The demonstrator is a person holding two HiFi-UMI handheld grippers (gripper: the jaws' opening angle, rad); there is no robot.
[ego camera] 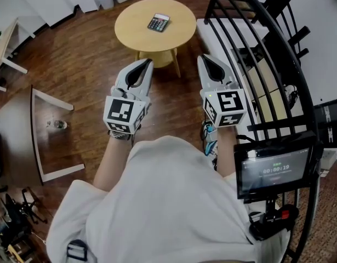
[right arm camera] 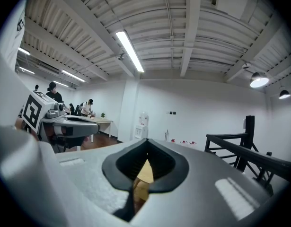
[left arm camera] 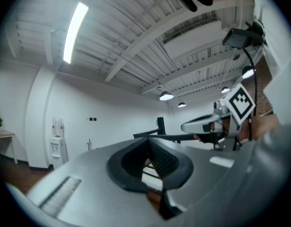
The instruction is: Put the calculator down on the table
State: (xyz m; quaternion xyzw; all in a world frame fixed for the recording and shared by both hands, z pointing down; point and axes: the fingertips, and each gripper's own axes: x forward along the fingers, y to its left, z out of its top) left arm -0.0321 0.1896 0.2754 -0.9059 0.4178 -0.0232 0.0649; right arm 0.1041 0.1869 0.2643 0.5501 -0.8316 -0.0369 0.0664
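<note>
The screen (ego camera: 275,171) at lower right shows a timer, about 00:00:19; the calculator (ego camera: 158,22) keys are unreadably small.

Seen from above, a round surface (ego camera: 130,37) sits at twelve o'clock, with the calculator (ego camera: 158,22) lying near its middle; the left gripper (ego camera: 146,63) and right gripper (ego camera: 203,59) sit side by side on its near side, apart from the calculator; a railing (ego camera: 267,64) runs from one to three o'clock; a screen (ego camera: 275,171) stands at four o'clock; a glass (ego camera: 57,124) sits at nine o'clock.

Black railing (right arm camera: 227,142); water dispenser (right arm camera: 143,126)
</note>
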